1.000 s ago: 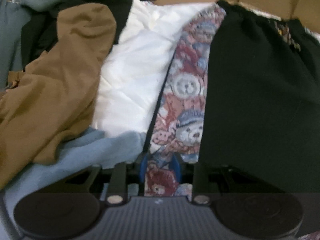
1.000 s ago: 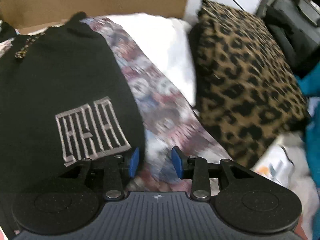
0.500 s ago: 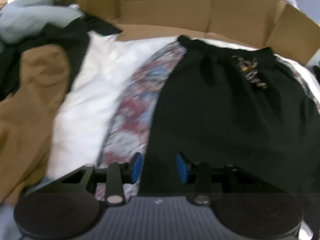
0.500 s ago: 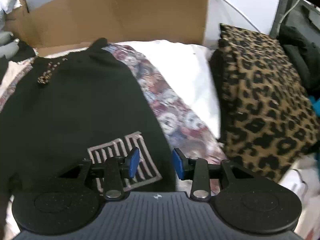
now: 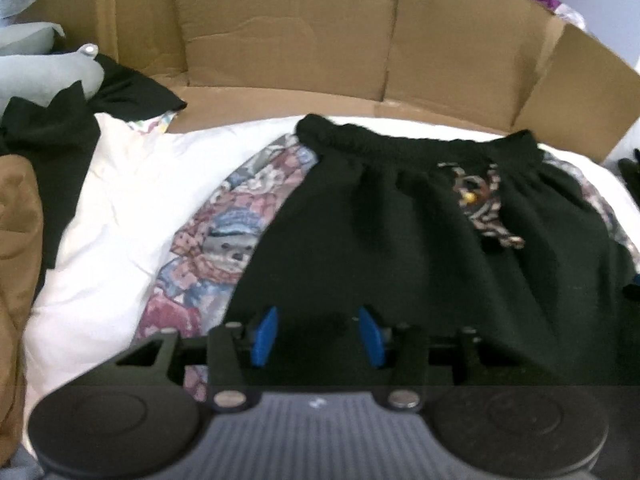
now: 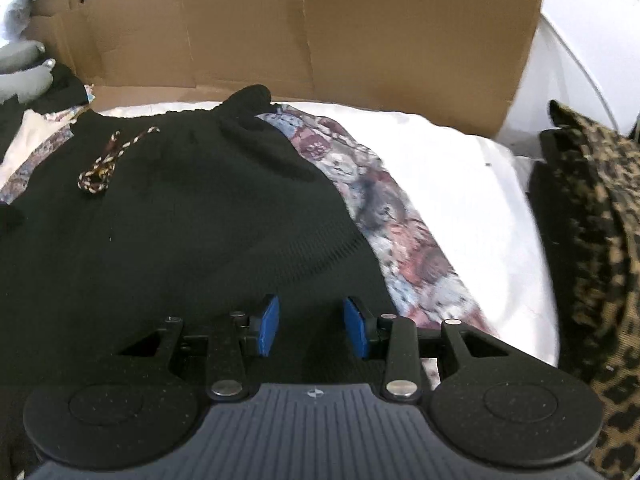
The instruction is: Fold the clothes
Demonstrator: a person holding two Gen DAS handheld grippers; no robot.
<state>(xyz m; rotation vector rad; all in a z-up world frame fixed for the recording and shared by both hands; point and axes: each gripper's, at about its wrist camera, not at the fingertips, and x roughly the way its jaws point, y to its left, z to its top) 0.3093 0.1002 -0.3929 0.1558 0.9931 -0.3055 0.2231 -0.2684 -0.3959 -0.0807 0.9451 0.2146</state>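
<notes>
A black garment (image 5: 400, 240) with an elastic waistband and a braided drawstring (image 5: 484, 208) lies flat on a teddy-bear print cloth (image 5: 224, 240). My left gripper (image 5: 318, 336) hovers over its near left part. Its blue pads are apart and its jaws are opening, with no fabric pinched between them. The right wrist view shows the same black garment (image 6: 180, 220) and drawstring (image 6: 108, 160). My right gripper (image 6: 312, 328) stands open over the garment's near right part, close to the edge where the print cloth (image 6: 400, 232) shows.
White bedding (image 5: 120, 220) lies under the print cloth. A cardboard wall (image 5: 320, 40) closes off the back. At the left lies a pile with a brown garment (image 5: 16, 240), black clothes (image 5: 52, 140) and a pale one (image 5: 32, 72). A leopard-print pillow (image 6: 600, 240) sits at the right.
The left gripper moved right, from the print cloth onto the black garment, and its jaws widened. The right gripper shifted left over the garment; the grey printed logo has dropped out of sight.
</notes>
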